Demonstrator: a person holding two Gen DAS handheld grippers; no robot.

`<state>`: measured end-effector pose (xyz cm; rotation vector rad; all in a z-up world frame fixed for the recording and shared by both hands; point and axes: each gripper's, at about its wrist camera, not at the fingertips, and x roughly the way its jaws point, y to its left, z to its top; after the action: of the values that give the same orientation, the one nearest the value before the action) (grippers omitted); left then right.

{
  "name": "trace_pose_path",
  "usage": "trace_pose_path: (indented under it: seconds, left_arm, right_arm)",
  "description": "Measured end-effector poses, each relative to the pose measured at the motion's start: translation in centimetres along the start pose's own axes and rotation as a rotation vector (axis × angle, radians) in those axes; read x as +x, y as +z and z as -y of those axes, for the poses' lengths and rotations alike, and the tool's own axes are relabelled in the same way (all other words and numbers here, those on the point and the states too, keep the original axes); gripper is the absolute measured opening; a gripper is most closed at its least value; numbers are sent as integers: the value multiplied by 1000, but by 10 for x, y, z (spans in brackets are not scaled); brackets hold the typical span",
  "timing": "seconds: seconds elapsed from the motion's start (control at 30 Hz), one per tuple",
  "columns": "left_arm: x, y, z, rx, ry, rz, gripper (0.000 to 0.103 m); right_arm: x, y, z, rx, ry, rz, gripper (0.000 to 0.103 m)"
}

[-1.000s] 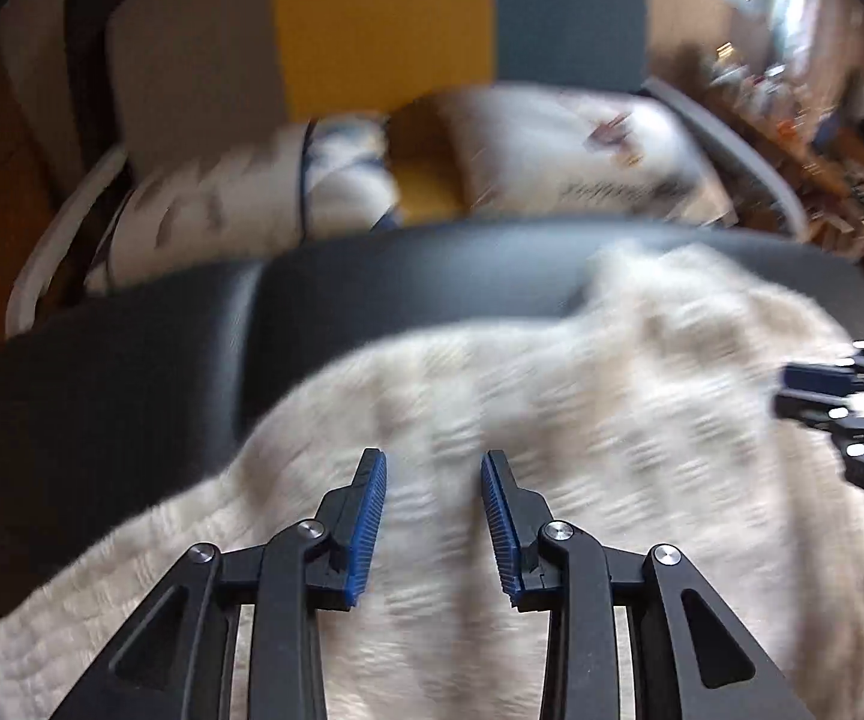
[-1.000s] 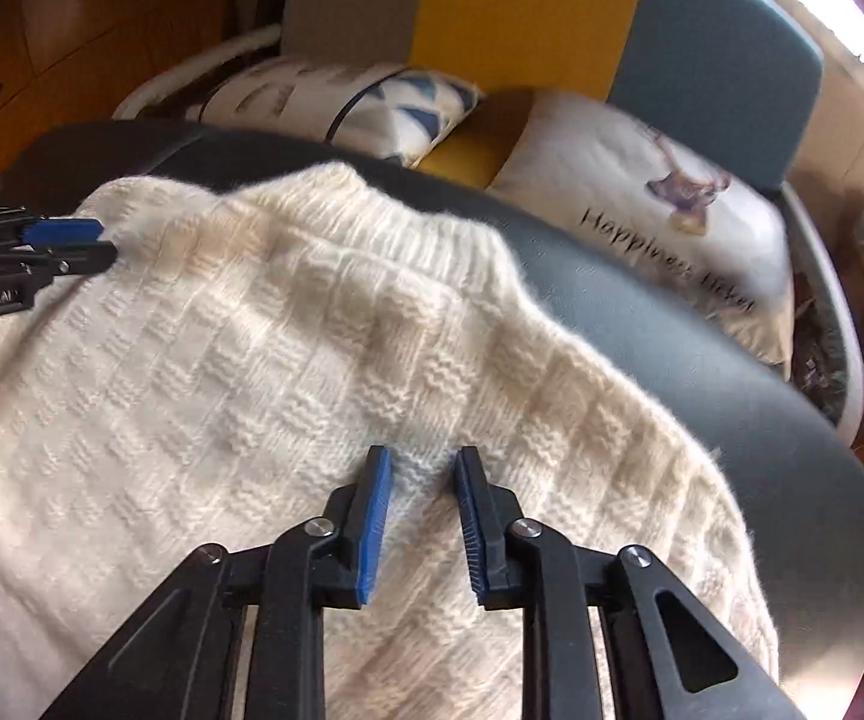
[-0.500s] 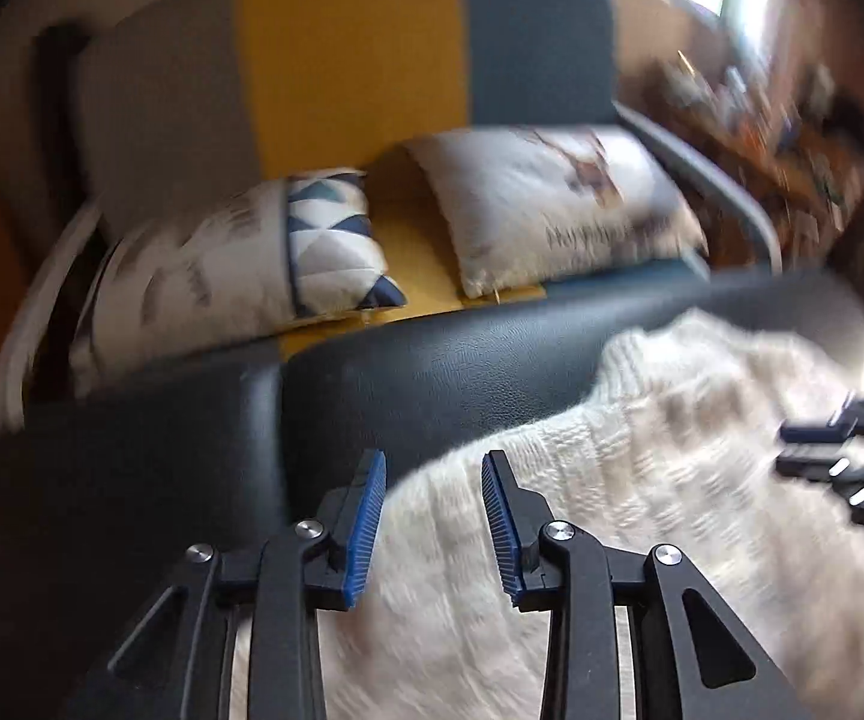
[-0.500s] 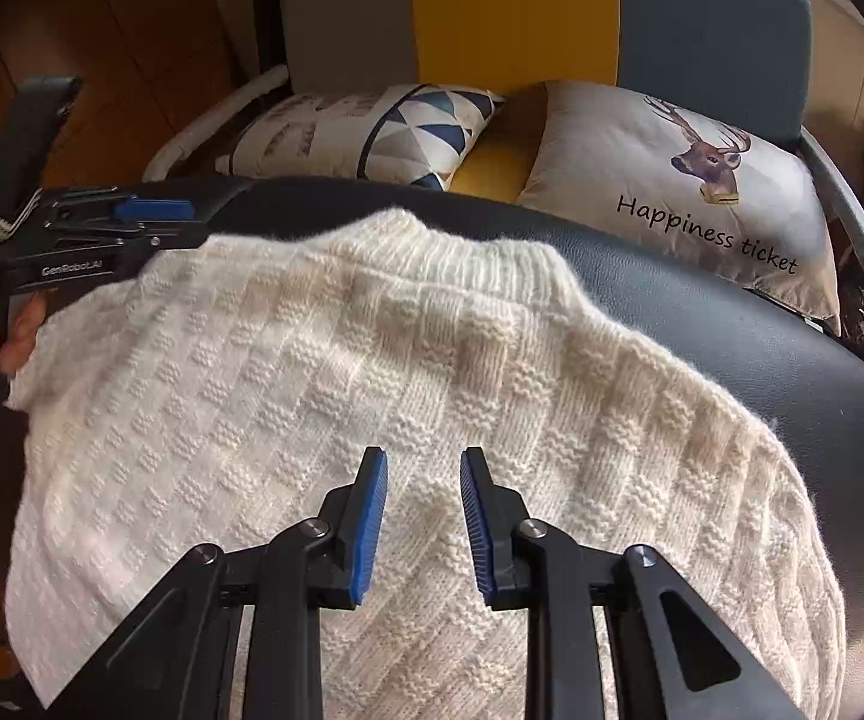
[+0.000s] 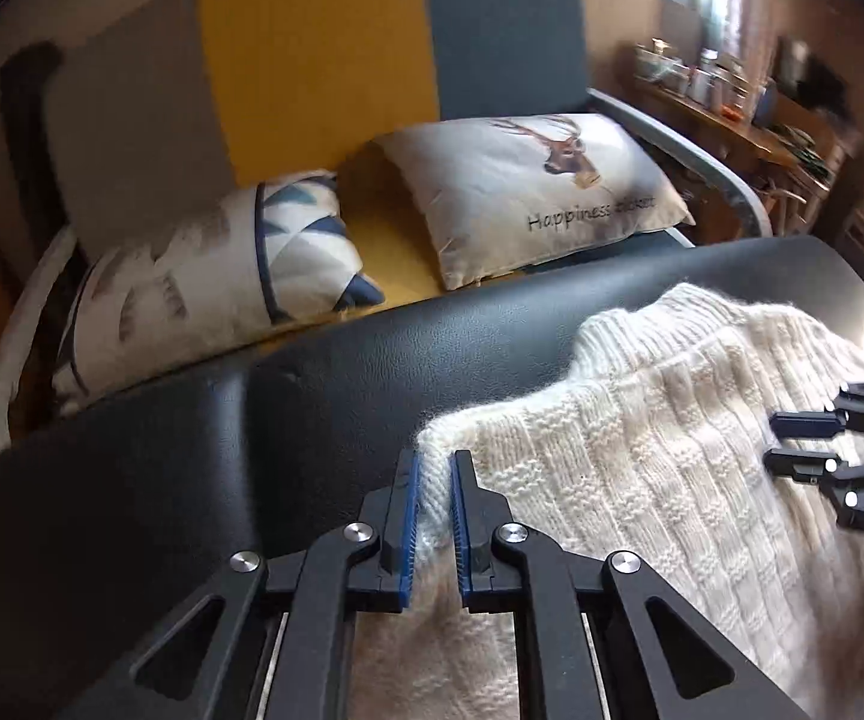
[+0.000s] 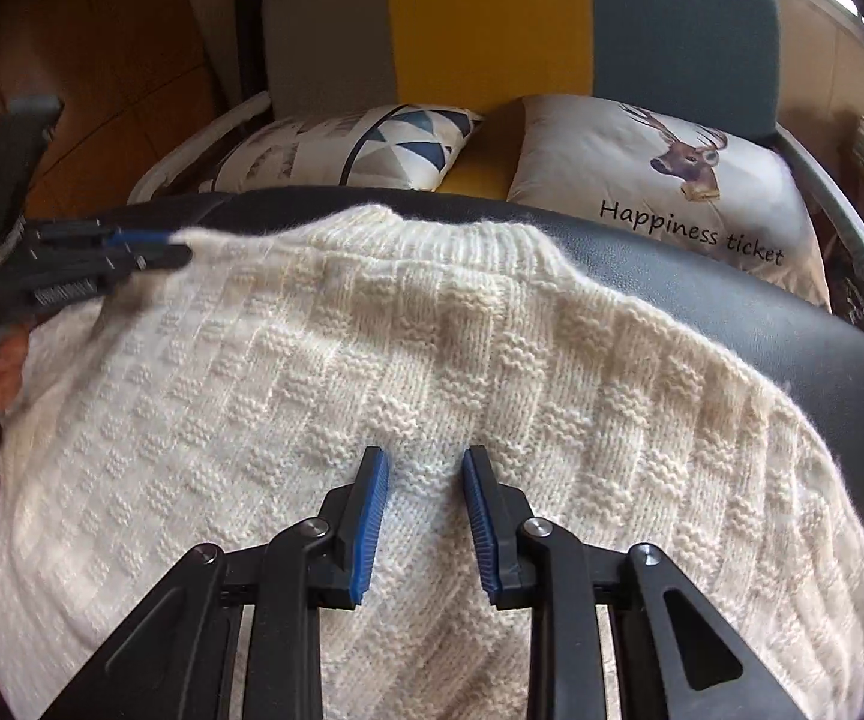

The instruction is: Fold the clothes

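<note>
Cream knit sweater (image 6: pixel 432 372) lies spread on the black leather surface (image 5: pixel 252 420), bare leather to its left; my left gripper (image 5: pixel 432 468) pinches its corner; my right gripper (image 6: pixel 426 468) hovers parted over its middle; beyond, a deer cushion (image 6: pixel 672 180) reads "Happiness ticket" beside a triangle-patterned cushion (image 5: pixel 288 252).

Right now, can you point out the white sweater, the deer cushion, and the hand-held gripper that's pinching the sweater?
white sweater (image 6: pixel 492 348): right wrist view, knitted upper body.
deer cushion (image 6: pixel 630 180): right wrist view, pale fabric beside the deer's head.
left hand-held gripper (image 5: pixel 432 468): left wrist view, between its blue pads, shut on the sweater's edge.
</note>
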<state>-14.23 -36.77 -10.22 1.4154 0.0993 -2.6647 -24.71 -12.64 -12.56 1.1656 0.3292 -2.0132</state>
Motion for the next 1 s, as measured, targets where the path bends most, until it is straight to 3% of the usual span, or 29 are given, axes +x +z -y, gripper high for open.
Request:
trace_pose_path:
  seconds: [0.13, 0.23, 0.33, 0.43, 0.6, 0.77, 0.87, 1.0]
  left_arm:
    - [10, -1, -7, -71, 2, -65, 19]
    - [-23, -8, -40, -242, -81, -32, 24]
    - [-68, -32, -75, -341, -79, 15, 29]
    - [-105, -75, -113, -409, -3, 37, 32]
    - [-134, -147, -160, -493, 136, -19, 34]
    - [-148, -208, -184, -532, 250, -69, 34]
    - [-139, -231, -202, -549, 339, -115, 34]
    - [-140, -243, -222, -571, 371, -85, 36]
  right_arm:
    - [-3, 2, 5, 32, 11, -12, 26]
    - [-13, 6, -2, 63, -19, -50, 26]
    - [-31, 1, -31, 16, 25, -24, 26]
    - [-45, -8, -74, -24, 139, -15, 26]
    - [-46, -32, -147, -134, 194, -74, 26]
    - [-18, -50, -183, -164, 126, -175, 26]
    - [-10, -50, -194, -159, 71, -139, 28]
    - [-7, -49, -201, -149, 40, -125, 29]
